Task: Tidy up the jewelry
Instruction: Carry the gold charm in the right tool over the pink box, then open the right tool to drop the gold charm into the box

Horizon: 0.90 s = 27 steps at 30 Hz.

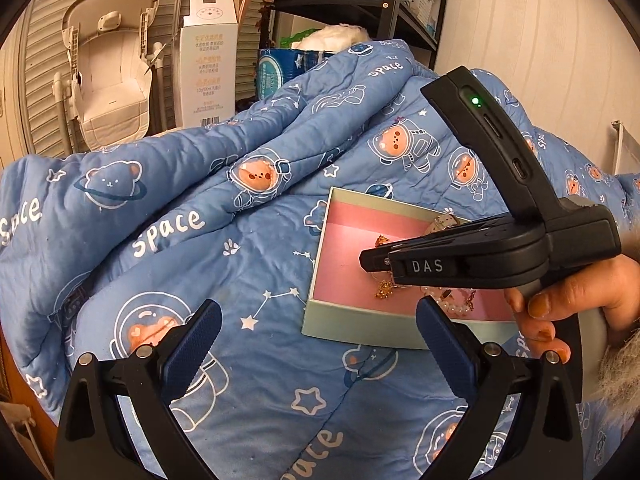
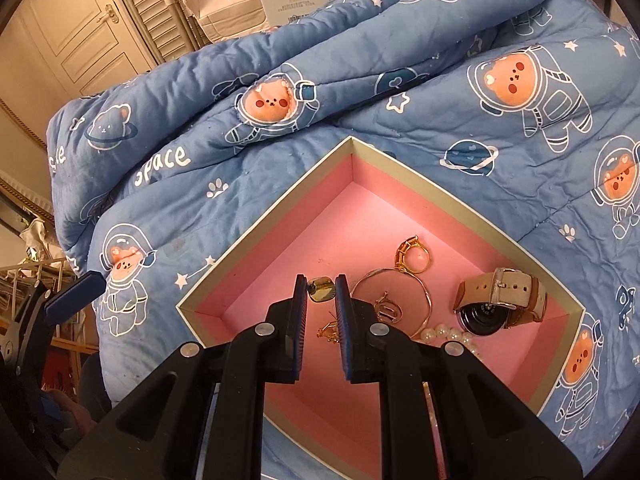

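A pale green box with a pink lining (image 2: pixel 280 216) lies on a blue space-print quilt; it also shows in the left wrist view (image 1: pixel 348 316). Inside lie a gold ring (image 2: pixel 414 254), a thin gold bangle (image 2: pixel 424 292), a small clip (image 2: pixel 386 308), a pearl bracelet (image 2: pixel 450 336), a watch with a beige strap (image 2: pixel 500 300) and a small amber piece (image 2: pixel 328 330). My right gripper (image 2: pixel 321 286) hangs over the box, shut on a small gold square piece (image 2: pixel 321 290). It also shows in the left wrist view (image 1: pixel 364 260). My left gripper (image 1: pixel 318 320) is open and empty, left of the box.
The quilt (image 1: pixel 180 208) bunches into a high fold behind the box. Beyond it stand a white carton (image 1: pixel 206 76), a folded baby chair (image 1: pixel 108 68) and a black shelf unit (image 1: pixel 360 0). A white door (image 2: pixel 68 28) is at the left.
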Each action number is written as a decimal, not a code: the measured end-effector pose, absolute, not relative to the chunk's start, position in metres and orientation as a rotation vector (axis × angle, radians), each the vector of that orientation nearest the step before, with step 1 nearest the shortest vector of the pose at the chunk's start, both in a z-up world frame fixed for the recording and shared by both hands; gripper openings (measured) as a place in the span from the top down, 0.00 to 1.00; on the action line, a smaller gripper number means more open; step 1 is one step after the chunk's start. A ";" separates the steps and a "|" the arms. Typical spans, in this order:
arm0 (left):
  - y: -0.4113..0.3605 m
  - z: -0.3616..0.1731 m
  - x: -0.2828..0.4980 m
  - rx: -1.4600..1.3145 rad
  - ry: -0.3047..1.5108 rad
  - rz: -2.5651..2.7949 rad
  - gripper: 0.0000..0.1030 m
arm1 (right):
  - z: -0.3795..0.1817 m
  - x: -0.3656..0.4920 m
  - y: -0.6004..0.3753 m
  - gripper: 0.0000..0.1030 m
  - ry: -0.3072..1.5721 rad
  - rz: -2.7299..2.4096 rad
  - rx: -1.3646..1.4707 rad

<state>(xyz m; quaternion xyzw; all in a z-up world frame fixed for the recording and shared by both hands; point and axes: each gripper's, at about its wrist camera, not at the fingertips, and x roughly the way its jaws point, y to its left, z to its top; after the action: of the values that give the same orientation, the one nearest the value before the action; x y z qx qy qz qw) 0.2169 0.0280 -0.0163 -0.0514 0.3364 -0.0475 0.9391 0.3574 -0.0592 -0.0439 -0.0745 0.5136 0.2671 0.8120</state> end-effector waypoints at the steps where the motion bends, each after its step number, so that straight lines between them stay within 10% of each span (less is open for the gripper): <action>1: 0.028 -0.016 0.217 -0.110 0.687 -0.099 0.07 | -0.045 0.358 -0.058 0.86 1.100 0.568 -0.164; 17: 0.025 -0.019 0.217 -0.098 0.691 -0.101 0.07 | -0.060 0.367 -0.051 0.85 1.144 0.539 -0.197; 21: 0.027 -0.019 0.214 -0.104 0.693 -0.098 0.07 | -0.058 0.369 -0.053 0.59 1.143 0.539 -0.184; 27: 0.025 -0.019 0.211 -0.100 0.696 -0.096 0.07 | -0.054 0.371 -0.055 0.57 1.127 0.534 -0.173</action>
<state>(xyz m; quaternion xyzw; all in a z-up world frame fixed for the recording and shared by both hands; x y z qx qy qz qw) 0.2115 0.0254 -0.0195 -0.0487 0.3407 -0.0472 0.9377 0.3710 -0.0554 -0.0538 -0.0807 0.5269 0.2496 0.8085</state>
